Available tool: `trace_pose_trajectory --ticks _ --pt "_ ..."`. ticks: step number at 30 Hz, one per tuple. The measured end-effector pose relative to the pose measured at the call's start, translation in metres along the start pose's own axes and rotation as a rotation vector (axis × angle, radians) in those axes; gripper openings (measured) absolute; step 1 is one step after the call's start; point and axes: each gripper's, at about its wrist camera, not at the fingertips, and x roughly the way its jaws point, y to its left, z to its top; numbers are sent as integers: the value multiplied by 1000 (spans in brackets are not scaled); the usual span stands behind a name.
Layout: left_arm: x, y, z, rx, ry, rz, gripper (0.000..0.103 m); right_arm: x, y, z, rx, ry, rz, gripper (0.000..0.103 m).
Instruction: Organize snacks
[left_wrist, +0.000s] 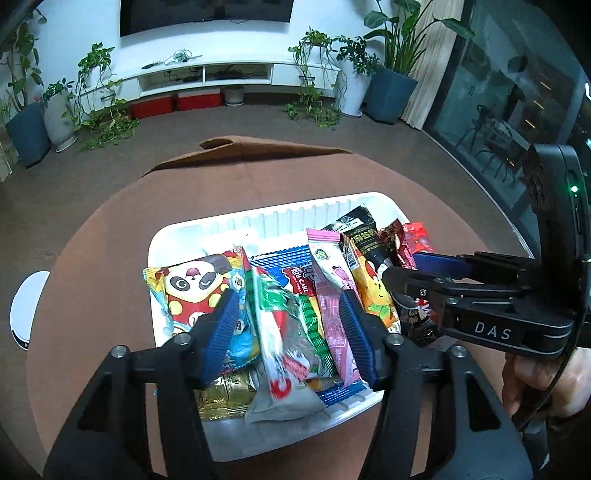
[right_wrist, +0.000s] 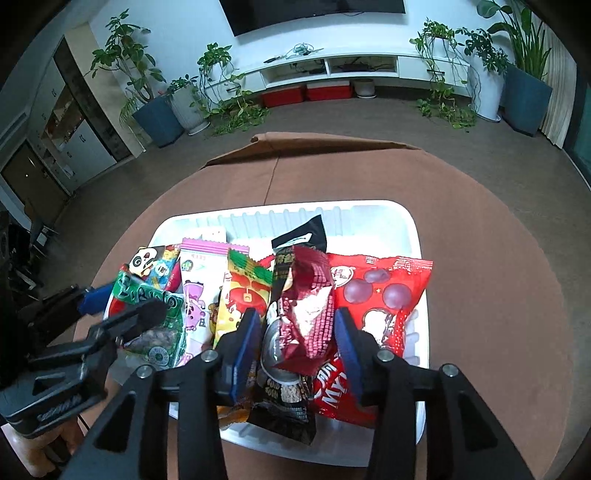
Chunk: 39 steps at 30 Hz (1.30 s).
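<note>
A white tray (left_wrist: 258, 218) (right_wrist: 369, 206) on the round brown table holds several snack packets standing side by side. My left gripper (left_wrist: 288, 299) is open over the tray's left half. A green, white and red packet (left_wrist: 277, 332) lies loose between its blue pads, with a panda packet (left_wrist: 192, 288) to the left and a pink packet (left_wrist: 328, 295) to the right. My right gripper (right_wrist: 295, 314) is open over the tray's right half. A dark red packet (right_wrist: 306, 306) stands between its pads, beside a large red packet (right_wrist: 384, 291). Each gripper shows in the other's view: right gripper (left_wrist: 406, 273), left gripper (right_wrist: 125, 302).
The table (left_wrist: 92, 258) has bare brown surface around the tray, with a folded brown flap (left_wrist: 258, 147) at its far edge. A white round object (left_wrist: 27, 310) sits low beyond the table's left edge. A hand (left_wrist: 546, 376) holds the right gripper. Potted plants and a white TV cabinet line the far wall.
</note>
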Motion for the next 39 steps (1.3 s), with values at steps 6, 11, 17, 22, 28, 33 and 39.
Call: trace_pose_trajectory --ticks 6,11,17,22,28,33,39 --pt "-18 -4 -2 14 -27 26 66 -11 2 -4 5 -35 -4 58" --pt "-46 -6 -12 36 -92 96 85 -34 -1 -11 44 -100 14 69" --pt "-107 -25 -33 70 -262 305 92 -92 10 -32 24 -283 -13 94" --pt "-170 -59 -65 47 -438 557 102 -155 30 -62 -31 -518 -55 103" --pt "-215 -81 -96 13 -448 506 103 -223 54 -99 -72 -775 -153 103" --pt "-232 -80 -124 -65 -375 413 102 -262 59 -126 -72 -809 -112 103" --pt "-242 -86 -156 -91 -324 390 102 -256 65 -154 -28 -558 -135 103"
